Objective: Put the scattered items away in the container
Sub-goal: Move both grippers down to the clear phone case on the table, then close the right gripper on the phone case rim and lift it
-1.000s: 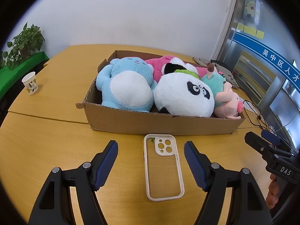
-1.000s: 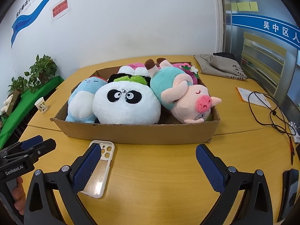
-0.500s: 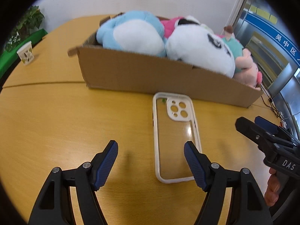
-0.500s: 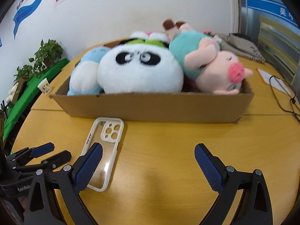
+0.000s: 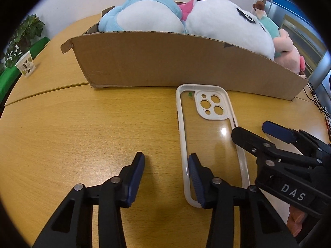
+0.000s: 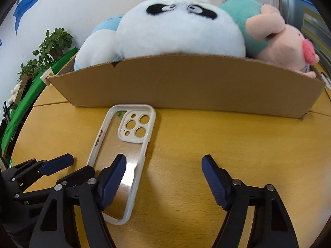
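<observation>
A: Where was the phone case (image 5: pixel 209 136) found?

B: It was seen lying flat on the tabletop (image 5: pixel 82 136), camera cut-outs toward the cardboard box (image 5: pixel 165 62), its top edge just beside the box's front wall. The box was filled with plush toys: a panda (image 6: pixel 175 26), a blue one (image 5: pixel 142 10) and a pig (image 6: pixel 289 41).

A: How was the left hand-held gripper (image 5: pixel 165 171) placed against it?

B: Its jaws had just been closing and were left partly open, nothing being gripped. The left rim of the case was straddled near its lower end: one blue pad (image 5: pixel 195 177) was seen inside the frame over the clear back, the other (image 5: pixel 137 175) on bare wood to the left of the case.

A: And the right hand-held gripper (image 6: pixel 163 175)?

B: Its jaws had also just been closing, yet a wide gap was still shown and nothing was held. One pad (image 6: pixel 112 181) was seen over the clear back of the case near the lower end; the other (image 6: pixel 214 181) was over bare tabletop, well to the right of the case. Whether any pad touched the case could not be told.
</observation>
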The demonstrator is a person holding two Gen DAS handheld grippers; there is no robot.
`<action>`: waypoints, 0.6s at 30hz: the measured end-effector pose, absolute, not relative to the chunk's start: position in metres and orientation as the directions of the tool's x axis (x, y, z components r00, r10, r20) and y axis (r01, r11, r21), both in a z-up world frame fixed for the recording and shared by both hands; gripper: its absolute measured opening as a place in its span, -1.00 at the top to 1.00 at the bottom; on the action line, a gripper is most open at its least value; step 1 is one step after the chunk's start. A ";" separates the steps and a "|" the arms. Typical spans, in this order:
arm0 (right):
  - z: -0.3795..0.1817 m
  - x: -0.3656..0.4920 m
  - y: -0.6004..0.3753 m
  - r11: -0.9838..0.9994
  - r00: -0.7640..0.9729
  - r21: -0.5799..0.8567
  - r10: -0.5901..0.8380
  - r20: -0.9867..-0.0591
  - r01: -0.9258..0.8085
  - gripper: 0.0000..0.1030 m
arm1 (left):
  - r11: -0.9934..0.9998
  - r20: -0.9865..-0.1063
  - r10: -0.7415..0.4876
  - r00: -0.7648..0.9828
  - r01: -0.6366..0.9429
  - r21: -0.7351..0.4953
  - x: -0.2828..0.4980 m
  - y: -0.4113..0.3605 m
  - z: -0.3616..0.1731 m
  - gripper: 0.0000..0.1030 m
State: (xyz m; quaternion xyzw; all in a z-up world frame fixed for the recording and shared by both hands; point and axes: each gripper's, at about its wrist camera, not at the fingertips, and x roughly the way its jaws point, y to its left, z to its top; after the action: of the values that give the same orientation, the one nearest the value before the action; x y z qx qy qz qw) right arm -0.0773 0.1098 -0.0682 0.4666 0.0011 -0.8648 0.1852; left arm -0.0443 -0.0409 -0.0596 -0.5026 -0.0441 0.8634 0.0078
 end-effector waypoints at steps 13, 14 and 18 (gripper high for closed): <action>-0.069 -0.067 0.093 -0.874 -0.442 0.187 -0.399 -0.804 0.449 0.79 | -0.988 -0.864 0.132 -0.485 0.006 -0.155 -0.031 -0.037 -0.057 0.91; -0.068 -0.065 0.093 -0.872 -0.438 0.191 -0.402 -0.804 0.450 0.79 | -0.987 -0.859 0.138 -0.494 0.002 -0.159 -0.029 -0.037 -0.053 0.91; -0.049 -0.057 0.097 -0.870 -0.476 0.185 -0.415 -0.776 0.456 0.79 | -0.986 -0.827 0.144 -0.544 -0.012 -0.164 -0.025 -0.034 -0.024 0.92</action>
State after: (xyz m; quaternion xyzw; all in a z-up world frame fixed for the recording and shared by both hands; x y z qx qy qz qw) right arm -0.0569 0.0970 -0.0492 0.4449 0.0235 -0.8586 0.2535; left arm -0.0250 -0.0340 -0.0244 -0.4755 -0.0693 0.8758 0.0446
